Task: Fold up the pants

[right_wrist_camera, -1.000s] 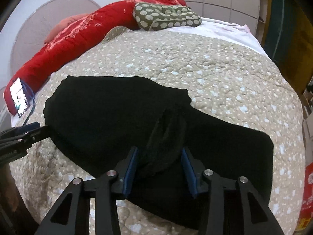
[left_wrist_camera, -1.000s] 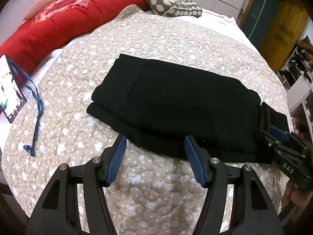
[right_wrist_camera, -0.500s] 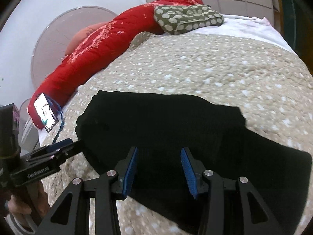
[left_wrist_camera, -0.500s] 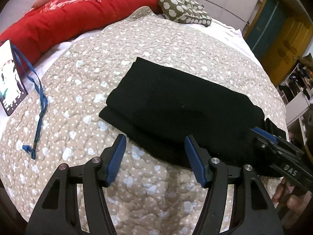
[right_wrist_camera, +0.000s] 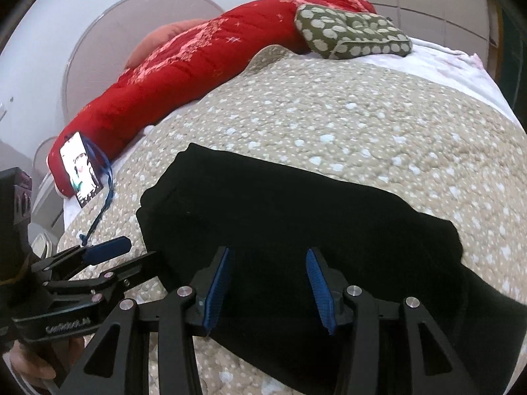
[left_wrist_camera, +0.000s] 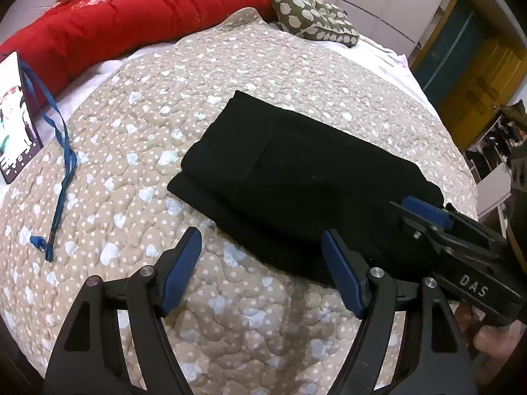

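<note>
While black pants (left_wrist_camera: 296,177) lie folded on quilt (left_wrist_camera: 131,131), left gripper (left_wrist_camera: 262,263) jaws just widening, nothing between, at their 7 o'clock edge, right gripper (right_wrist_camera: 268,279) jaws apart above cloth, unpinched.

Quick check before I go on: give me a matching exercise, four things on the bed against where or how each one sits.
Things:
1. black pants
2. phone
3. spotted cushion
4. left gripper

Places or states:
A. at the far end of the bed beside the red duvet
B. open over the quilt, holding nothing
C. folded, lying flat mid-quilt
D. screen lit, with a blue lanyard attached

Pairs: 1-C, 2-D, 3-A, 4-B
</note>
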The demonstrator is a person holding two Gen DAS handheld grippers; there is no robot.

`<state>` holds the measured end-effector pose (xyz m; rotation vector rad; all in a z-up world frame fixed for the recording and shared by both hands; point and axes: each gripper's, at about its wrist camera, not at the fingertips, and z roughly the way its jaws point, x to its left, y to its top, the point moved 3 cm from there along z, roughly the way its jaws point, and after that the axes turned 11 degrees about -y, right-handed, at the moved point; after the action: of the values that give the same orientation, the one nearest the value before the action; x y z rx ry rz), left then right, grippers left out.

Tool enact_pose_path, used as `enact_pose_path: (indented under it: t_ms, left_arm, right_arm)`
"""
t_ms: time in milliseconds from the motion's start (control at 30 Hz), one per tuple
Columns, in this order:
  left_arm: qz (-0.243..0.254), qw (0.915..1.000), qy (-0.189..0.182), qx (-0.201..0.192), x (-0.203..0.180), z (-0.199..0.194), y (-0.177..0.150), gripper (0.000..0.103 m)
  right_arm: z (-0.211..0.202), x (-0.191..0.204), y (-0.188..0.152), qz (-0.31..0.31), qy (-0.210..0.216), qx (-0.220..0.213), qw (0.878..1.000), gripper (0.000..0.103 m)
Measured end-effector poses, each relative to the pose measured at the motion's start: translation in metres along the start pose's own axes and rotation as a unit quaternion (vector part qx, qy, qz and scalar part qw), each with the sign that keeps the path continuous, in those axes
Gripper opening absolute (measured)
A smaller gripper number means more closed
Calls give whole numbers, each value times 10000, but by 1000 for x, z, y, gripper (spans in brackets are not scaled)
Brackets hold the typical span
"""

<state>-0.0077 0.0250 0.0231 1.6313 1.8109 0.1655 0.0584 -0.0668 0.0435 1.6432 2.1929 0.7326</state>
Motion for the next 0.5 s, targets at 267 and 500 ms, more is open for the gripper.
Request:
enact_pose_path:
  t_ms: [267,500]
  left_arm:
    - [-171,9998,-73,45,7,-3,-2,76]
    - [-876,9952,-437,-52,27,-5,-9,76]
  right_arm:
    - [8,1,18,90,-14,-40,10000,50]
    - [23,15,42,-170,181,-3,9997,60]
